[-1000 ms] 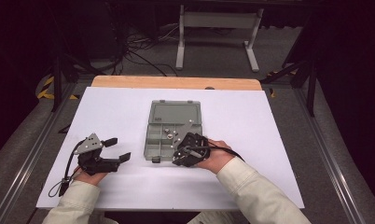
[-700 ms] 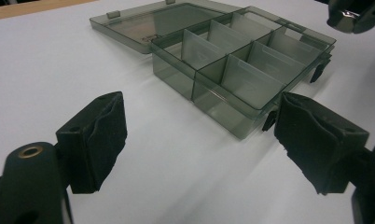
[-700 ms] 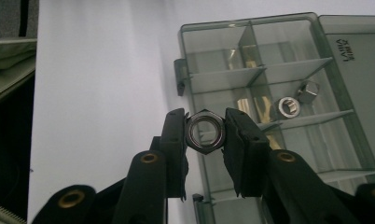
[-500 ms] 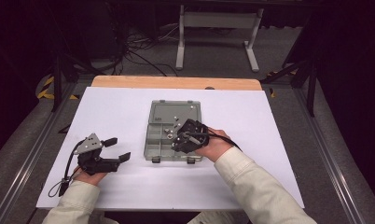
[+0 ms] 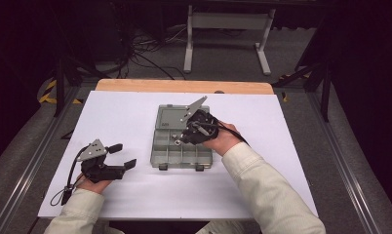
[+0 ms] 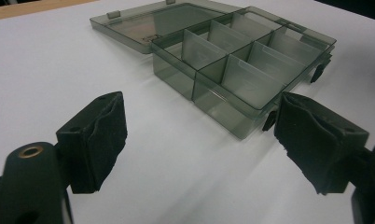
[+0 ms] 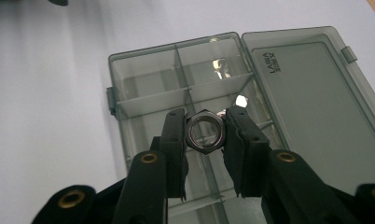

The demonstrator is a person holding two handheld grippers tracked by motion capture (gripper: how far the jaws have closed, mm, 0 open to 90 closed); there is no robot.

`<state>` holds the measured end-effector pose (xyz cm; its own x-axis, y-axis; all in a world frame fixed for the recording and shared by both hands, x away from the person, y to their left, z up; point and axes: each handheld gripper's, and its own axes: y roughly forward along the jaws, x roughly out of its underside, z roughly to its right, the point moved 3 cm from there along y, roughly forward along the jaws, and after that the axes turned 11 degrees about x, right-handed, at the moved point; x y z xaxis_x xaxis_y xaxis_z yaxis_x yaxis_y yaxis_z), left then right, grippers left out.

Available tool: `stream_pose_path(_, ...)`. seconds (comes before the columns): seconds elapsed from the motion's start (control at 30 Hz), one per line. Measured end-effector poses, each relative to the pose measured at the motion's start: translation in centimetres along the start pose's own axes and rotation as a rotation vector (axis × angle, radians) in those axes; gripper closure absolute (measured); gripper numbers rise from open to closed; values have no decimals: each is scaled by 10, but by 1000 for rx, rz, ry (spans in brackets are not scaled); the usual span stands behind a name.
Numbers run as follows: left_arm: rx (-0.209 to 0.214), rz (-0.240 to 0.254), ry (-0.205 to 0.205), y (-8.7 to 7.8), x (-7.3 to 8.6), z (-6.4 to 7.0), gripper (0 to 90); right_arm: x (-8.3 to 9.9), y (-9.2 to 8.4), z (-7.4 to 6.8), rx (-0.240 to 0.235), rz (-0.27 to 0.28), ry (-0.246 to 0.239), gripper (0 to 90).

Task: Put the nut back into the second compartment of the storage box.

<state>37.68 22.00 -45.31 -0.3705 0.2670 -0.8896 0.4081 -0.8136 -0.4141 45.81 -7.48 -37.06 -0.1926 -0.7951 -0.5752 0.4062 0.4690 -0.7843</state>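
Note:
A smoky grey compartment box (image 5: 157,148) lies open at the middle of the white table, its lid (image 5: 172,117) flat behind it. My right gripper (image 5: 178,141) hangs over the tray's compartments, shut on a metal hex nut (image 7: 204,132) held by its flats between the two pads (image 7: 174,135). The nut hovers above the box's divider walls (image 7: 150,100). My left gripper (image 5: 123,156) rests on the table left of the box, open, with nothing between its pads (image 6: 99,140). The box (image 6: 232,109) stands just beyond its jaws.
The white sheet (image 5: 282,146) covers the table, with a wooden strip (image 5: 184,86) along the far edge. Small bright glints (image 7: 220,64) show inside the far compartments; I cannot tell whether they are parts or reflections. Dark floor, cables and a stand lie beyond.
My right gripper has moved with the nut from the box's near edge toward its far side and risen slightly. The left gripper has stayed still.

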Motion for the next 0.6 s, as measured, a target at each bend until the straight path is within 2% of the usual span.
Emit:
stream_pose_path(0.1,0,0,0,0,0,0,176,-1,2,3,7,-1,2,696)
stream_pose_path(0.17,-1,-2,0,0,0,0,176,-2,6,7,31,-8,-4,695)
stream_pose_path(0.43,-3,-5,3,0,0,-1,177,0,23,19,33,-19,34,695)
stream_pose_path(0.6,-3,-6,4,0,0,-1,178,0,35,17,26,-43,36,695)
